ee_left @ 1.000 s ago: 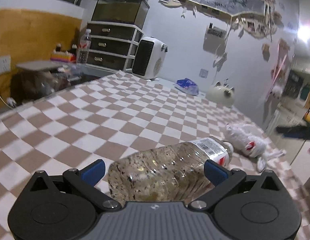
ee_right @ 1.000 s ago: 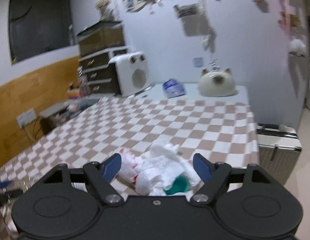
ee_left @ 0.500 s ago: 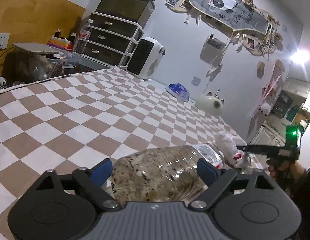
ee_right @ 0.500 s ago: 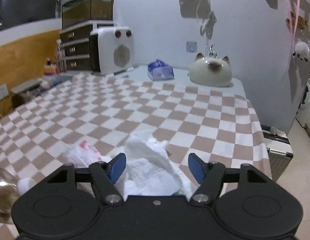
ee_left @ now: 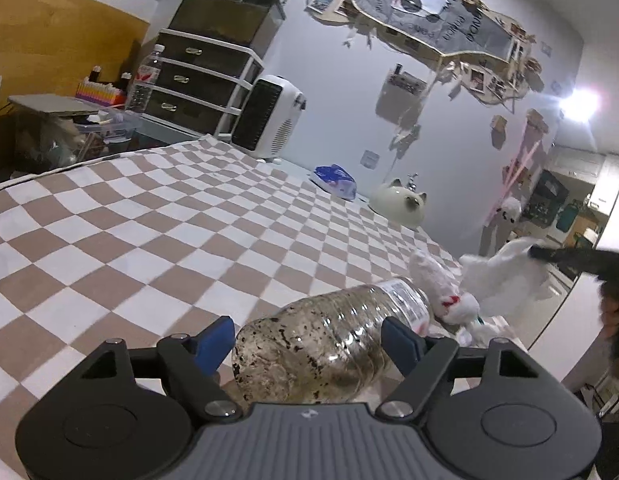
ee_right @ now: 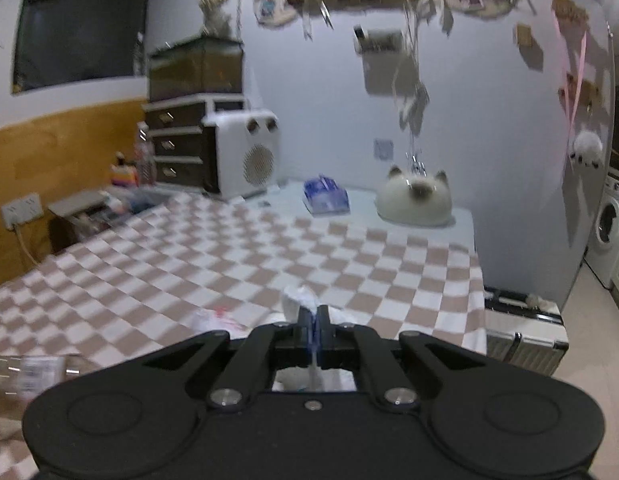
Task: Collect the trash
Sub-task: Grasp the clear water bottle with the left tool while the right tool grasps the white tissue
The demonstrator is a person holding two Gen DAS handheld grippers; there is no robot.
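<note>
Lived-in home: checked bedspread (ee_left: pixel 157 240), drawer unit (ee_left: pixel 197 84), heater (ee_right: pixel 245 152), washing machine (ee_right: pixel 607 232), wall photos etc.

The left gripper (ee_left: pixel 307 340) had a grey ribbed body, black linkage arms with silver screws and blue pads. The right gripper (ee_right: pixel 314 326) was all black, its pads (ee_right: pixel 308 330) blue too.

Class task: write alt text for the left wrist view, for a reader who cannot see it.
A clear plastic bottle lies on a checkered tablecloth between the open jaws of the left gripper. Beyond it, the right gripper holds crumpled white tissue above the cloth.
</note>
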